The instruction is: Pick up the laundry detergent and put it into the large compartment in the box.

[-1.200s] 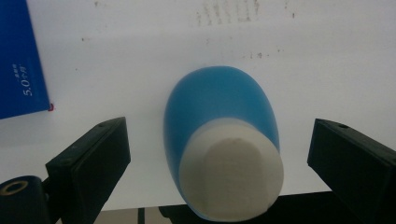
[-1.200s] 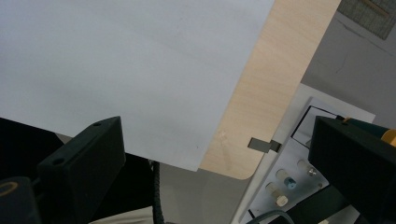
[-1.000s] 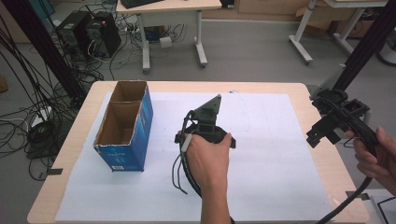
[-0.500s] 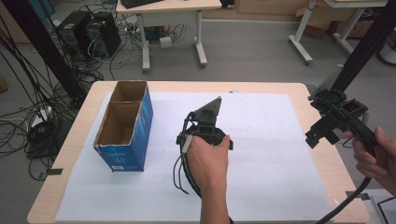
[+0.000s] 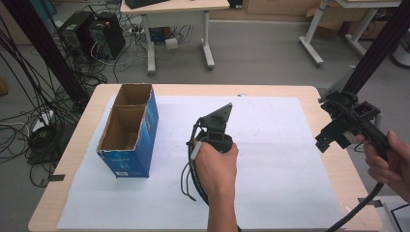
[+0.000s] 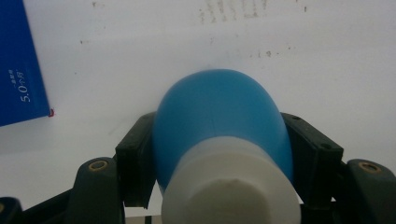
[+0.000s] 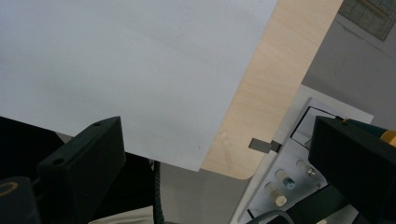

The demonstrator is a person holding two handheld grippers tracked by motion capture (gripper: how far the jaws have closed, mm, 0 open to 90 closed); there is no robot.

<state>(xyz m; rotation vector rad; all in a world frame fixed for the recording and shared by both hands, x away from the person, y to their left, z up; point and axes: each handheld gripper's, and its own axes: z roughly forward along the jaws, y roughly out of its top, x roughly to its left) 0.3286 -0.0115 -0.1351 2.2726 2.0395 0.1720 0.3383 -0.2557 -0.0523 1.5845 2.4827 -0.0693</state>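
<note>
Left gripper (image 5: 218, 126) sits mid-table over the white sheet (image 5: 270, 159), its jaws pinching a blue and white bulb-shaped object (image 6: 223, 140) from both sides; in the left gripper view the blue rounded end points away from the camera, the white end toward it, and it looks lifted just clear of the sheet, though contact underneath cannot be told. Right gripper (image 5: 338, 130) held off the right edge of the table (image 5: 193, 89), jaws spread wide with nothing between them; its own view looks down on the sheet's corner and the bare wood rim. Step in hand, as judged: the bulb is grasped and being carried, likely toward the open blue box (image 5: 129, 130) standing at the left of the sheet, well apart from the gripper. The box has two compartments, both seemingly empty; which one is meant cannot be told. Next move calls for a lift high enough to clear the box's torn cardboard rim, a sweep left, then lowering before the jaws let go; the bulb is round and may slip or roll if released early. Open room is generous: bare sheet lies between gripper and box, and to the right. Table edges are far from the left gripper; the trailing cable (image 5: 191, 174) hangs near the forearm and could drag.
</note>
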